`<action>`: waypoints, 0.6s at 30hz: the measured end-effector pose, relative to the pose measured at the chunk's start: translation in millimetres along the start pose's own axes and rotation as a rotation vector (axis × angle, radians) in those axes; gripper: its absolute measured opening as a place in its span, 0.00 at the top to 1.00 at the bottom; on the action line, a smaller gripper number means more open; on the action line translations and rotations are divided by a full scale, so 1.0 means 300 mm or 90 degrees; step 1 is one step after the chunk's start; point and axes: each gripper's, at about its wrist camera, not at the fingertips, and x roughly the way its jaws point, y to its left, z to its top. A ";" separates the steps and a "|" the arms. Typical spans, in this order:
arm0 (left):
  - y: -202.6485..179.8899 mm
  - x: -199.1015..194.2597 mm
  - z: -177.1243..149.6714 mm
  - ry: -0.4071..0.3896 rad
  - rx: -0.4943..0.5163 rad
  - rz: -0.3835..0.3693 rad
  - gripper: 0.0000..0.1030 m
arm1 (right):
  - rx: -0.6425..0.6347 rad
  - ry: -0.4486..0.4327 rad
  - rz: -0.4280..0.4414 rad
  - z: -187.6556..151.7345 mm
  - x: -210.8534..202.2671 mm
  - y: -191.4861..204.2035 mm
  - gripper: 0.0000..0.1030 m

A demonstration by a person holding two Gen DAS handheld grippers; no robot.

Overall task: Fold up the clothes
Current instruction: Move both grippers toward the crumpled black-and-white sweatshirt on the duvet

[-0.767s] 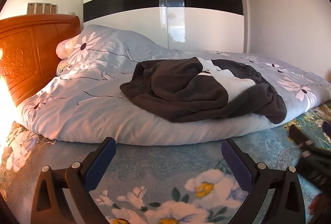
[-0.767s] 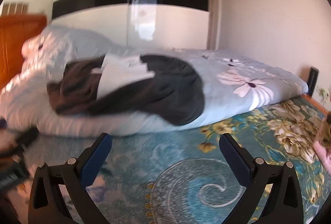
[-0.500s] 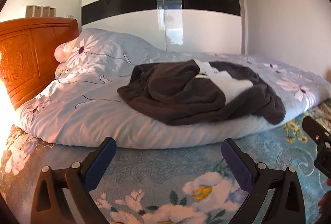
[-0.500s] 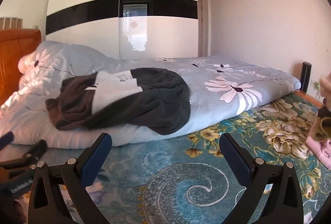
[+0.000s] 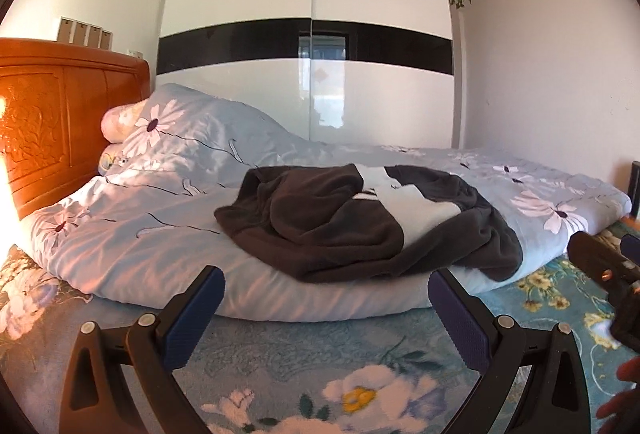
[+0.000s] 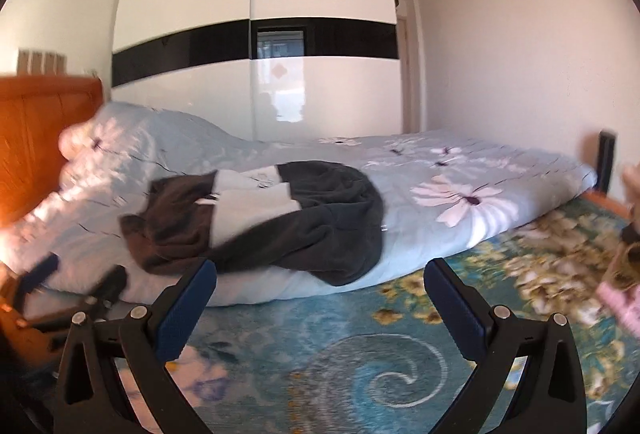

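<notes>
Left wrist view: left gripper [image 5: 326, 308] low over the fuzzy blue flower blanket [image 5: 304, 354], blue pads spread wide, nothing between them. Just ahead, a crumpled dark brown and white fleece top [image 5: 360, 222] heaped on the pale blue flower quilt [image 5: 140, 234], near the quilt's front edge, one dark fold hanging over that edge. Orange carved wooden headboard [image 5: 44, 129] at the far left end of the bed. Tall white wardrobe with a black stripe [image 5: 308, 73] behind. Part of the right gripper [image 5: 604, 270] peeking in at the right side.

Right wrist view: a bit blurry. Right gripper [image 6: 320, 298] also low over the blanket, pads spread wide, holding nothing. Same top [image 6: 280, 222] ahead and a little left, at the quilt's front edge. Something pink and fluffy [image 6: 624, 298] at the right rim, too blurry to name.

Could go wrong: grabbing the quilt along with the top, because both are soft and bunched together. Could also pinch two layers at once, since the top lies in a heap with sleeves hidden, and then the fold comes out lumpy.
</notes>
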 end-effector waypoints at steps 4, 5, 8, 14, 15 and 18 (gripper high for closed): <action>0.002 0.002 0.000 0.010 -0.012 -0.003 0.00 | -0.012 -0.029 -0.005 -0.009 -0.036 0.001 0.00; 0.003 0.001 0.001 0.013 -0.014 -0.010 0.00 | -0.018 -0.030 -0.012 -0.007 -0.040 0.004 0.00; 0.002 0.000 0.001 0.025 -0.013 -0.024 0.00 | -0.022 -0.027 -0.011 0.004 -0.052 -0.005 0.00; -0.021 -0.004 -0.004 0.032 0.007 -0.021 0.00 | -0.003 -0.006 -0.003 0.011 -0.050 -0.029 0.00; -0.023 -0.005 -0.004 0.032 0.008 -0.021 0.00 | 0.000 -0.002 -0.001 0.010 -0.048 -0.034 0.00; -0.025 -0.001 -0.005 0.036 0.011 -0.019 0.00 | 0.006 0.005 -0.003 0.007 -0.046 -0.042 0.00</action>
